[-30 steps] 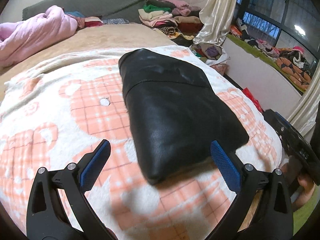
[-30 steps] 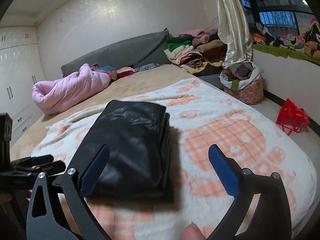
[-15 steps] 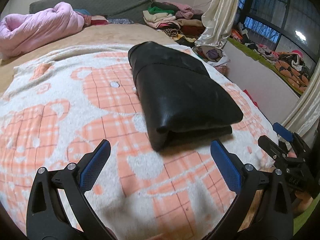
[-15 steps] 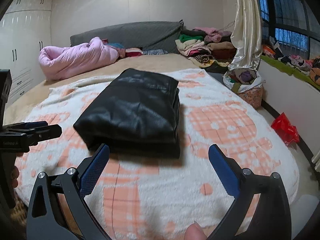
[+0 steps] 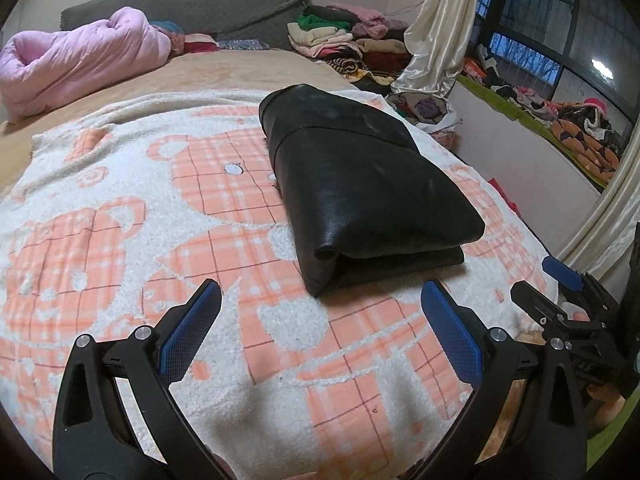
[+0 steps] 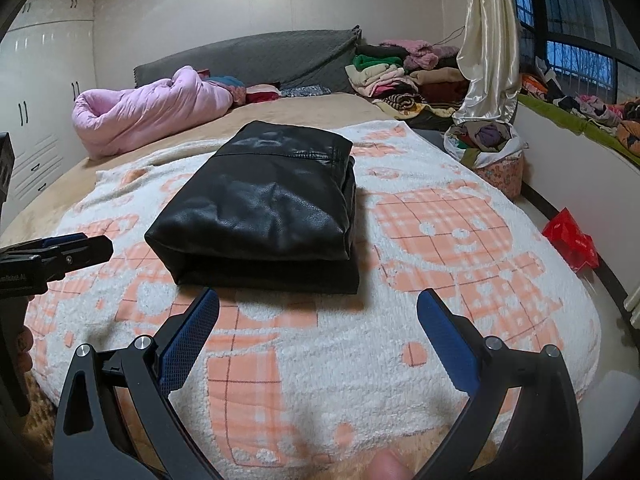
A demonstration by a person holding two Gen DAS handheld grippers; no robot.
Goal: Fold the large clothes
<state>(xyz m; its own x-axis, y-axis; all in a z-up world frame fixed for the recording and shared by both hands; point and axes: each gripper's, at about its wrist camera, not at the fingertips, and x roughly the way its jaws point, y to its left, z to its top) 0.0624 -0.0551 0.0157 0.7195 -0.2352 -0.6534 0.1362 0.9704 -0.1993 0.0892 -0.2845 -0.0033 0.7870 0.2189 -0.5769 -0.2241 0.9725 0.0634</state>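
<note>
- Nearest to us, our left gripper has its blue-padded fingers spread wide with nothing between them; its black arms run off the bottom edge of the view.
- Our right gripper is likewise spread wide and holds nothing. A fingertip pokes in at the bottom edge, the rest of the hand cut off.
- Both hover over a white blanket with orange checks, short of the jacket and not touching it.
- On the blanket lies the black leather jacket, folded into a thick rectangle; what is tucked inside the layers is hidden.
- Behind it we see bare tan bedding and a rolled pink quilt.
- Farthest, a pile of folded clothes sits beside a cream curtain; single garments are hard to tell apart.
</note>
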